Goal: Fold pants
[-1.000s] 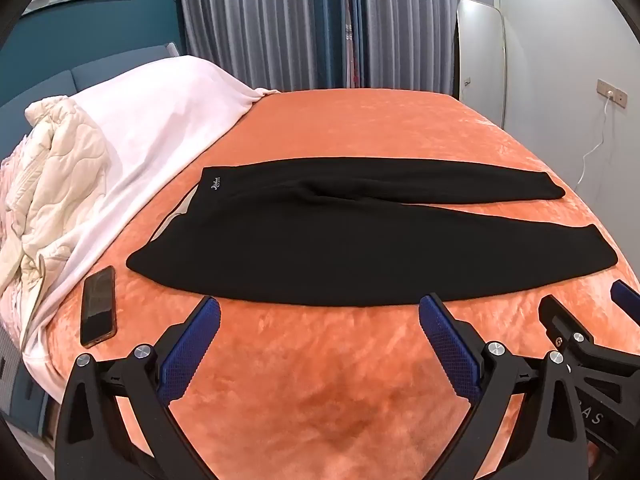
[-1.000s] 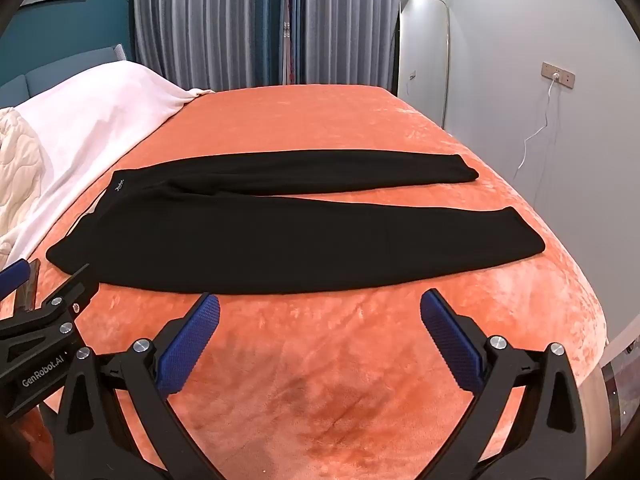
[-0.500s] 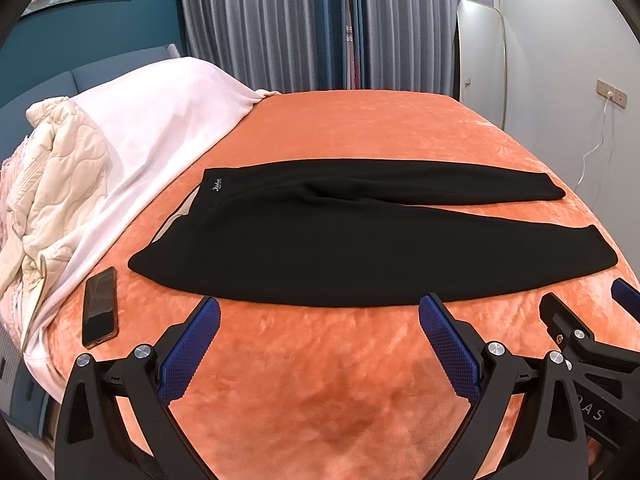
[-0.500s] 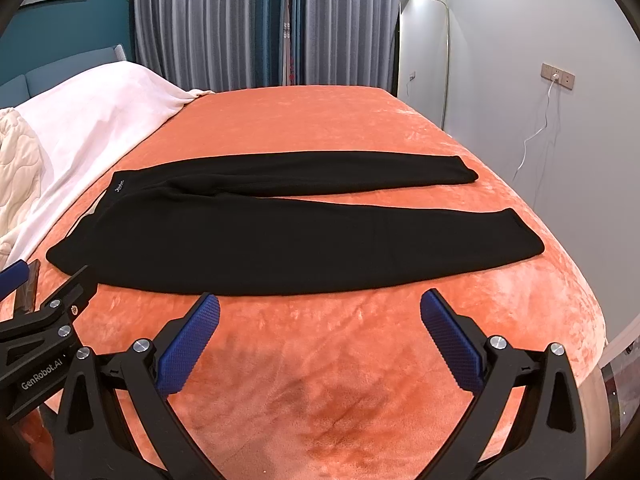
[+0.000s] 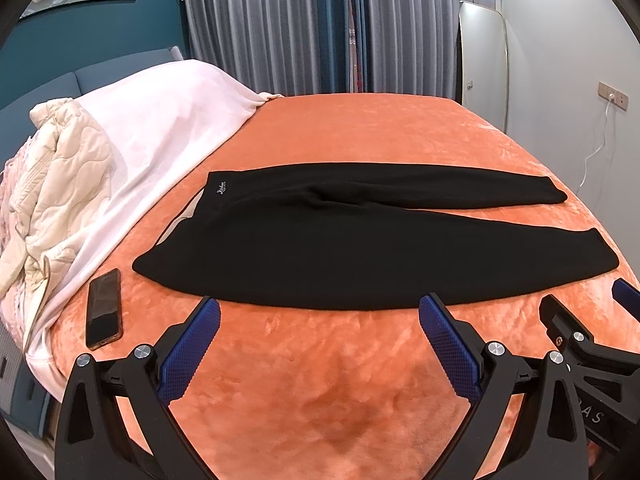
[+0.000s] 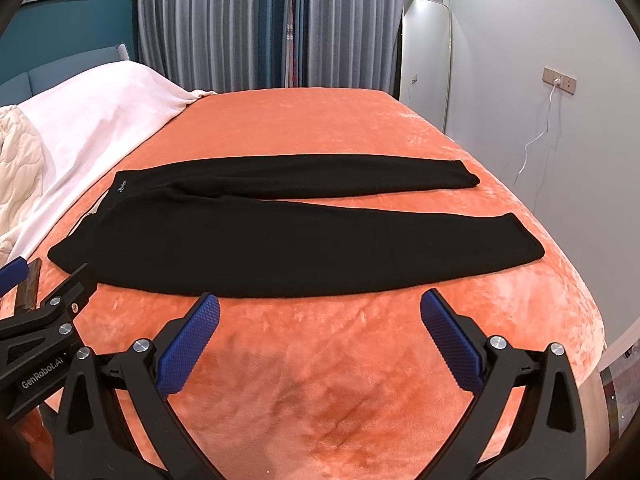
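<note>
My other tool's arm reads "GenRobot.AI"; the small white logo by the waistband of the black pants (image 5: 360, 240) is too small to read. They lie flat across the orange bedspread (image 5: 320, 380). My left gripper (image 5: 320, 316) and right gripper (image 6: 320, 314) hover spread wide over bare blanket just short of their near edge, a phone (image 5: 104, 308) at left

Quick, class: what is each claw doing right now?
Left claw: open, holding nothing, short of the black knit pants.
Right claw: open, holding nothing.
</note>
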### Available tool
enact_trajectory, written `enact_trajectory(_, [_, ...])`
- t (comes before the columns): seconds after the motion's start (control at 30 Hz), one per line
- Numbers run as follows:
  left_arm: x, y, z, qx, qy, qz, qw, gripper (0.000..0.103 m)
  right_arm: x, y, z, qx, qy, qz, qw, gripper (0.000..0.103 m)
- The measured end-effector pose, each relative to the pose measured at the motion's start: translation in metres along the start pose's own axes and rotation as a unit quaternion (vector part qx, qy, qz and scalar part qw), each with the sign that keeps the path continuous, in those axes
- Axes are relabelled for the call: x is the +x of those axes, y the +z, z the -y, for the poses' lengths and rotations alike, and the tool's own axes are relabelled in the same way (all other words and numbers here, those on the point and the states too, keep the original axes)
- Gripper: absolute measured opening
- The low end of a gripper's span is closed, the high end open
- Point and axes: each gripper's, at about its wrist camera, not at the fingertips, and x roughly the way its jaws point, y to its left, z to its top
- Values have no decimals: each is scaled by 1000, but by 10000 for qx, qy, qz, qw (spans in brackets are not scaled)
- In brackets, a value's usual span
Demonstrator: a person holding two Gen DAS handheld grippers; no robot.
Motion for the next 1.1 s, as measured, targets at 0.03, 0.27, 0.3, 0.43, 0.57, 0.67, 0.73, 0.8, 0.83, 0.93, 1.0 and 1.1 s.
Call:
enact_trajectory(0.03, [0,0,0,-2,9,-2,10000,97,0,0,0,5,-1,3,10000,98])
enact_trajectory(0.27, [1,0,1,9,13,-15,10000,97,0,0,-1,12,10,-4,10000,98])
enact_trajectory(0.3, [1,1,1,7,22,-15,10000,97,0,0,-1,18,9,-7,10000,98])
enact_trajectory(0.43, [1,-1,1,1,20,-9,10000,97,0,-1,-1,23,11,-7,10000,98])
enact_trajectory(0.57, [1,-1,1,13,23,-12,10000,97,-1,-2,0,33,17,-13,10000,98])
enact_trajectory(0.67, [1,-1,1,14,25,-11,10000,97,-1,-2,0,36,20,-13,10000,98])
enact_trajectory(0.73, [1,-1,1,14,17,-9,10000,97,-1,-2,0,44,25,-15,10000,98])
enact_trajectory(0.8, [1,-1,0,9,24,-5,10000,97,-1,-2,0,38,17,-13,10000,98])
enact_trajectory(0.83, [1,-1,1,15,17,-5,10000,97,-1,-2,0,38,20,-12,10000,98])
enact_trajectory(0.93, [2,-1,0,13,15,-6,10000,97,-1,-2,0,38,22,-14,10000,98])
enact_trajectory(1.0, [1,-2,1,18,16,-1,10000,97,-1,-2,-1,38,12,-16,10000,98])
enact_trajectory(1.1, [1,-2,0,24,7,-2,10000,97,-1,-2,0,49,23,-15,10000,98])
